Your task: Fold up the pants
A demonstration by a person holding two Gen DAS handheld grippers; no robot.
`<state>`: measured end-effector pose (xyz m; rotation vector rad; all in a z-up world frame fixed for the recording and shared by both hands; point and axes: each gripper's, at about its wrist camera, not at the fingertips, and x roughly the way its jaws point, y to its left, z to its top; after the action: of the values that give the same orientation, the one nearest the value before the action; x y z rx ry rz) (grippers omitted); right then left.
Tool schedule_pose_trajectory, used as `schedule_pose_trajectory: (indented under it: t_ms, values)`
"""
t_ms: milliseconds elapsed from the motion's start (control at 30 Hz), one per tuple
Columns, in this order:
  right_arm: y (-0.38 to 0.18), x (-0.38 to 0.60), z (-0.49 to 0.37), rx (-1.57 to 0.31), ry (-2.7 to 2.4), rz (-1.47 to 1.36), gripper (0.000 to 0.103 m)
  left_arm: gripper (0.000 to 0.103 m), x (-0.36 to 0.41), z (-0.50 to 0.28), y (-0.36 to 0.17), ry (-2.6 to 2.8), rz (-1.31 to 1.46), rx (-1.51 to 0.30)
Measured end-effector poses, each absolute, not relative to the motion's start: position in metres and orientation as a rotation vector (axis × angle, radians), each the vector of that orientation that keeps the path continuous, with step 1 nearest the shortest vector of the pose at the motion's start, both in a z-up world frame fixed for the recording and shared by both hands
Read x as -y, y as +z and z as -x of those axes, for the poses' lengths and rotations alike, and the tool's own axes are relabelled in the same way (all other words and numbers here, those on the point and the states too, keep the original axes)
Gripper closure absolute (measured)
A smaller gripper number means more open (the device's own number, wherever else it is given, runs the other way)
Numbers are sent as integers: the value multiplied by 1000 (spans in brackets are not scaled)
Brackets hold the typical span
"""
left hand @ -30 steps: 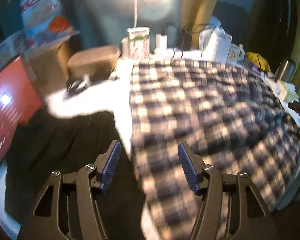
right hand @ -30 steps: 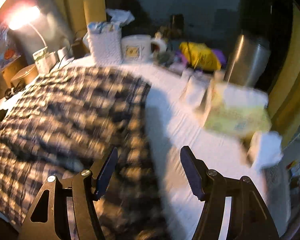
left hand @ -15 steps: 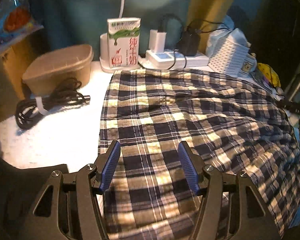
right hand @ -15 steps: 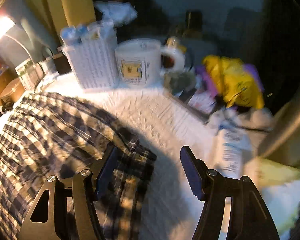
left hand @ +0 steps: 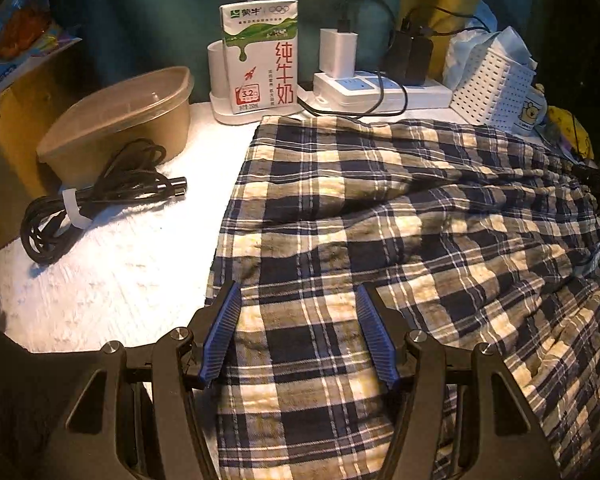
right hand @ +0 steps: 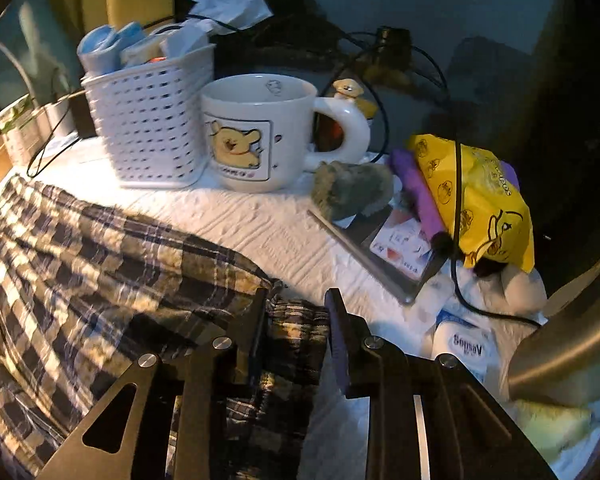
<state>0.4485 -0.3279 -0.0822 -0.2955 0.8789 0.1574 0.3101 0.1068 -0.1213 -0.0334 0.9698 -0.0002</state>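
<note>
Now pants (left hand: pixel 380 216) corner between right gripper (right hand: pixel 296 320) fingers, unclamped

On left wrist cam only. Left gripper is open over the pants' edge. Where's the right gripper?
Observer: The right gripper is at a corner of the pants, with cloth bunched between its fingers.
Operator: Clamped?
Observer: The jaws are narrow and cloth fills the gap. I can't tell if it is pinched.
Operator: Anything close on its right?
Observer: A white bottle lies just right of it, apart from the pants. A black cable runs down past the bottle.
</note>
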Motion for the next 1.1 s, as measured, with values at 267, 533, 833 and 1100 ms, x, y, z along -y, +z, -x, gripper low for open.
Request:
schedule_pose_trajectory:
  t_ms: [267,533,833,1100]
  values:
    - [-60,323,-425,-831,169,332,25,42,-104,-291,-97,-15,58,-910]
    - [-34,330,-356,-777,173,344,25,42,-85,-241,-72,-57,25,-858]
    - [-35,352,-268,-785,142,337,25,42,-60,-176,-80,-111,-39,-869]
    - [-46,370,-204,-804,95,328,25,42,-41,-124,-81,-122,-59,-854]
